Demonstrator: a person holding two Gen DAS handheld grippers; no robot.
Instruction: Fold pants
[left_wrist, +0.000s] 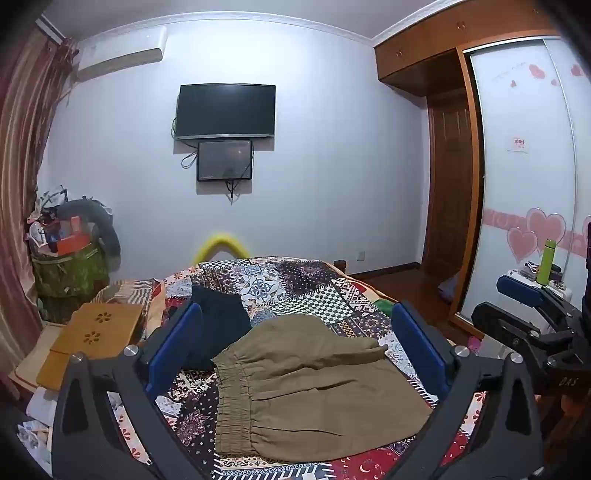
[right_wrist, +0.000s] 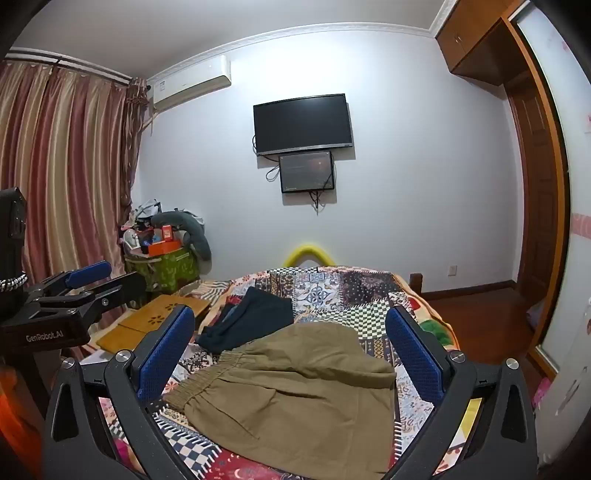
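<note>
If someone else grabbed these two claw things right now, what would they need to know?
Left gripper: open, holding nothing, hovering over the bed.
Right gripper: open, holding nothing, beside the left one.
Olive pants: lying on the patterned bedspread in a compact bundle, elastic waistband toward the left; looks at least partly folded.
Dark garment: lying behind the pants, untouched.
Left to do: judge whether the olive pants need another fold; probably the dark garment next.

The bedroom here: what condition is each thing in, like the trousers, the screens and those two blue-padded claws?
Olive-brown cotton pants: folded over, lying flat on the patchwork bedspread.
Dark navy garment: folded, lying behind the pants.
Left gripper: open, holding nothing.
Right gripper: open, holding nothing.
Black wall television: off.
Small screen under it: dark, dim.
Green bottle: upright, capped.
Striped curtains: drawn shut.
</note>
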